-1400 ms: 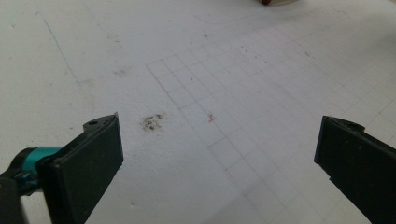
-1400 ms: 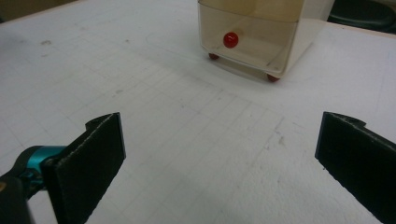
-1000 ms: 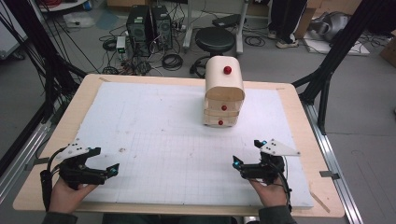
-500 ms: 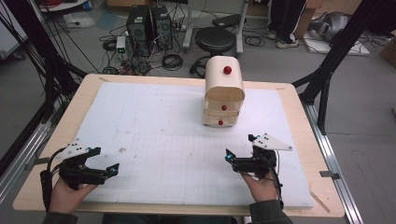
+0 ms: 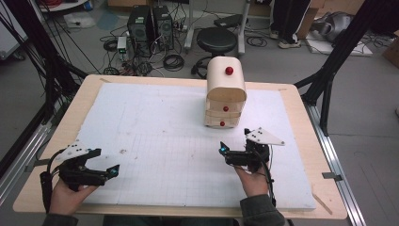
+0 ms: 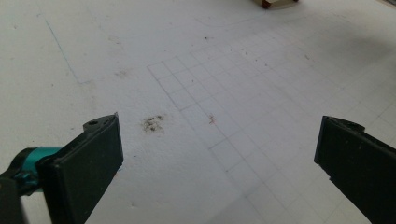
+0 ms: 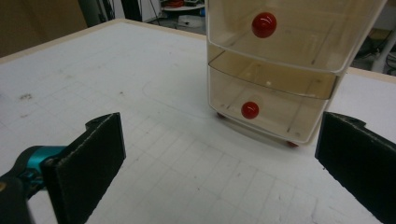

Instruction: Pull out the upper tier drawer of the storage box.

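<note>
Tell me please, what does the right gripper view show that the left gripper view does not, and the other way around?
Right gripper view: the drawer fronts of the small cabinet, see-through, each with a red knob. Left gripper view: a dark smudge on the mat, and just the cabinet's foot at the top edge. Both: two black jaws wide apart, holding nothing, over the white gridded mat.

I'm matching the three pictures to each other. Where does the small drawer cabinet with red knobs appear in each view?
High view: drawer cabinet stands upper centre on the white mat.
Left gripper view: its base corner peeks in at the top edge.
Right gripper view: fills upper right.
Shared landmark: the mat's pencilled grid.
</note>
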Demonstrator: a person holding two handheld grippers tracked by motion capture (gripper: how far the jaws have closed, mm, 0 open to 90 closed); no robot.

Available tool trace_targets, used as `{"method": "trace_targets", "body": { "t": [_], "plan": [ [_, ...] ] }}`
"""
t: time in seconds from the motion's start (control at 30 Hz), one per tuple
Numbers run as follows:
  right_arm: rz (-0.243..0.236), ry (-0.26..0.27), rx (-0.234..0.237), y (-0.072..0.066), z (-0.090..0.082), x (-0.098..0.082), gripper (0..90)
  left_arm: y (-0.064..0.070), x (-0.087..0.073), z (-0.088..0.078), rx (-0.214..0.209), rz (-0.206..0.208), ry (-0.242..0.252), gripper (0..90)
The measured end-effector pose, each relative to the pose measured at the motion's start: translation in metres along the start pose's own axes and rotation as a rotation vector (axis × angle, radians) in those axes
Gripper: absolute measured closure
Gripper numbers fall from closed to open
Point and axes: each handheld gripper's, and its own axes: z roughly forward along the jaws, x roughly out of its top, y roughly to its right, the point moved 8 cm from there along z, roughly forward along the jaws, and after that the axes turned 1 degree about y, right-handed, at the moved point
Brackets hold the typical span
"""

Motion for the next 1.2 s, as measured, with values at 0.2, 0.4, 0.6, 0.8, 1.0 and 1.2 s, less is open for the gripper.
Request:
{"method": "trace_targets", "body": {
  "t": [0.2,0.4,0.6,0.8,1.0,1.2],
  "plan": [
    [0.0,0.008,0.002,-0.005,0.008,0.007,0.7,0.0,0.0,0.0,0.0,-0.002,0.002,1.7],
    [0.002,0.025,-0.003,-0.009,0.02,0.015,0.7,-0.001,0.0,-0.001,-0.001,0.001,0.002,1.7],
    [0.006,0.053,-0.016,-0.01,0.026,0.023,4.4,-0.001,0.001,-0.001,0.002,-0.004,0.005,1.7],
    [0.022,0.077,-0.069,-0.007,0.039,0.03,5.9,-0.001,0.0,-0.001,0.002,-0.004,0.004,1.7],
    [0.04,0.085,-0.132,-0.001,0.047,0.032,7.5,-0.002,0.0,-0.001,0.0,-0.004,0.004,1.7],
    [0.034,0.114,-0.205,0.006,0.054,0.035,21.7,-0.001,0.0,0.0,-0.001,-0.004,0.005,1.7]
  ]
}}
